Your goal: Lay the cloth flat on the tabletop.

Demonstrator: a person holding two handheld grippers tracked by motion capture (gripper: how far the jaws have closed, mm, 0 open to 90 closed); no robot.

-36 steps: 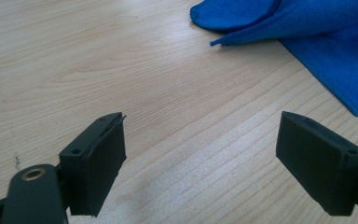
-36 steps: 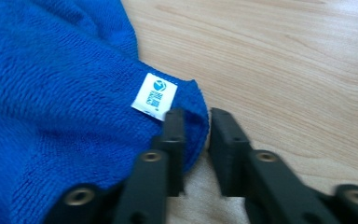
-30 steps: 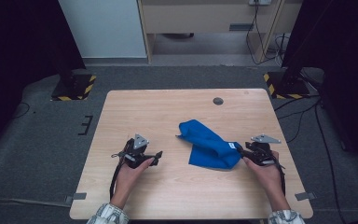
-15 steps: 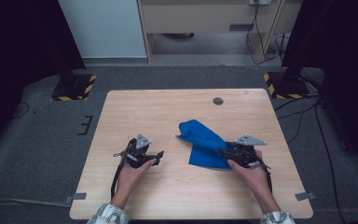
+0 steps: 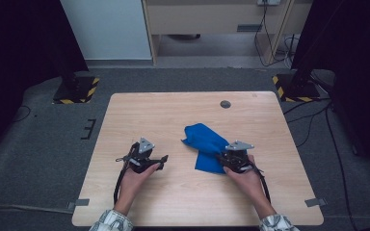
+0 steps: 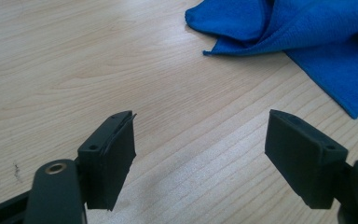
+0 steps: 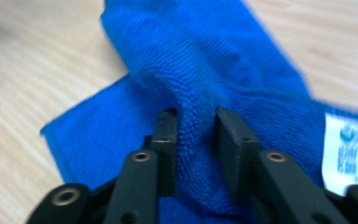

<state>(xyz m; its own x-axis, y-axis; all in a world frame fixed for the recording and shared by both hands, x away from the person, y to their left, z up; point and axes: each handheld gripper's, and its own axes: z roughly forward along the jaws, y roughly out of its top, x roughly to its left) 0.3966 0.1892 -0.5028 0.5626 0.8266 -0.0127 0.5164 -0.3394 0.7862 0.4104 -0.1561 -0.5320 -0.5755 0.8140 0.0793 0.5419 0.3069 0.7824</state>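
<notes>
- A blue cloth [image 5: 206,147] is seen lying crumpled on a pale wooden counter [image 5: 173,115], right of its middle, with one rounded fold raised and a flat part spread toward the person's side.
- The right tool [image 5: 231,161] is held low over the near right edge of the cloth; its jaws have just been closing, and in the right gripper view [image 7: 193,140] a raised ridge of the blue fabric is caught between them.
- The ridge appears to be pinched by both pads, though that view is slightly blurred.
- A white label [image 7: 347,154] is sewn to the cloth just beside the right jaw.
- The left tool [image 5: 149,159] is held on the bare counter, well apart from the cloth, pointed toward it.
- In the left gripper view [image 6: 200,154] its jaws are seen spread wide with nothing but wood grain between them; the cloth's folded corner [image 6: 242,28] lies farther off, at the top of that view.
- A small dark round disc [image 5: 225,104] is set in the counter near its far edge.
</notes>
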